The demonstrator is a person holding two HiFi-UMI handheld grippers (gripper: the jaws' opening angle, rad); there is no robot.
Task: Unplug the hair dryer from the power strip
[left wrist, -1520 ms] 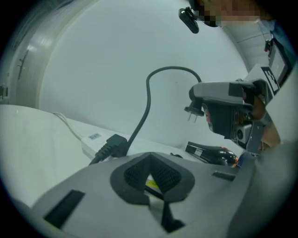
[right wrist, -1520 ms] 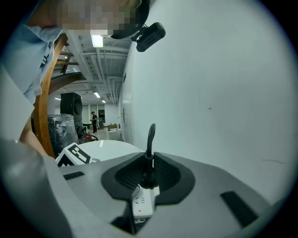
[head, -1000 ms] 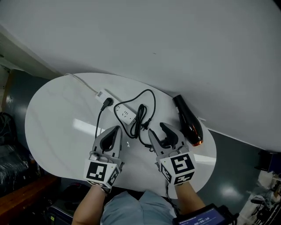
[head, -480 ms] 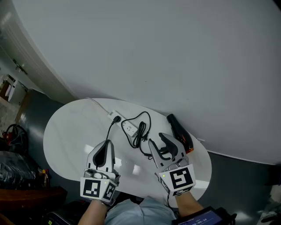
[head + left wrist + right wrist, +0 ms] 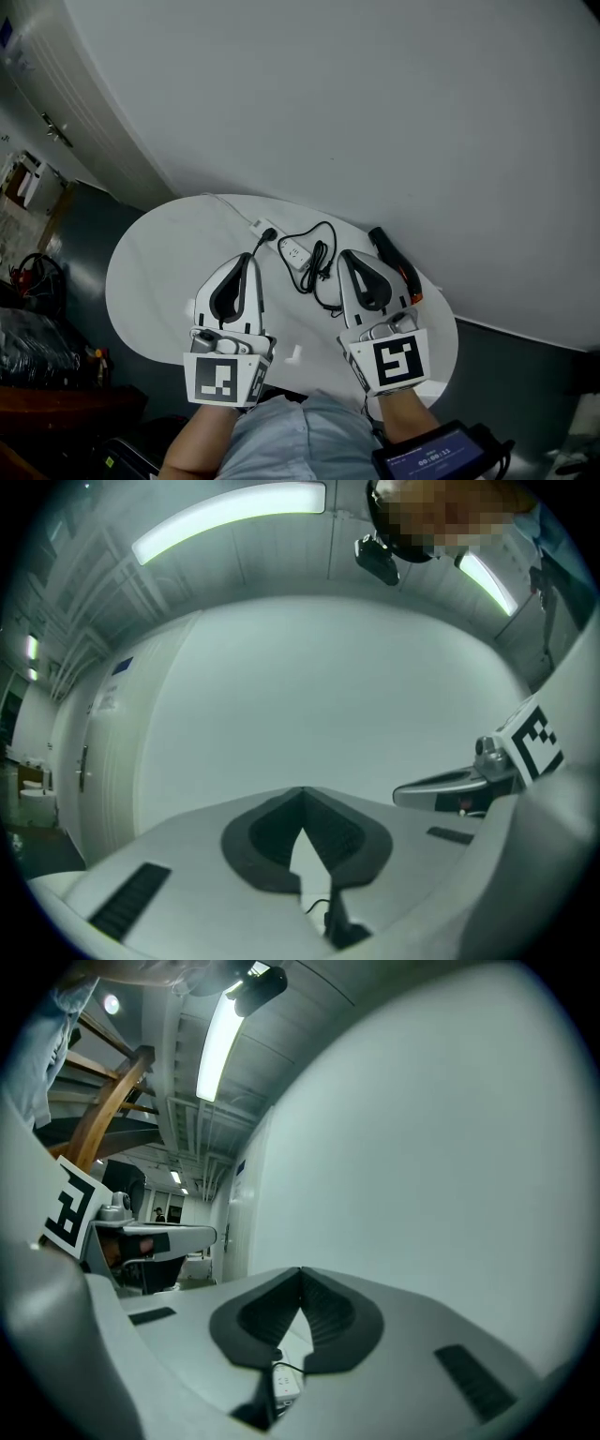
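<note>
A white power strip lies on the white oval table, with a black plug in it near its far end. A black cord lies coiled beside the strip. At the table's right lies the black and orange hair dryer. My left gripper is shut and empty, held above the table left of the cord. My right gripper has just been closing with nothing between its jaws and is shut, between cord and dryer. Beneath its shut jaws the right gripper view shows the strip.
A plain white wall rises right behind the table. Dark floor surrounds the table, with clutter at the left. A white cable runs from the strip toward the table's far edge. A small screen sits by my right arm.
Both grippers have risen from just above the table and now point more level. The right gripper's jaws, open in both earlier frames, are closed with nothing in them.
</note>
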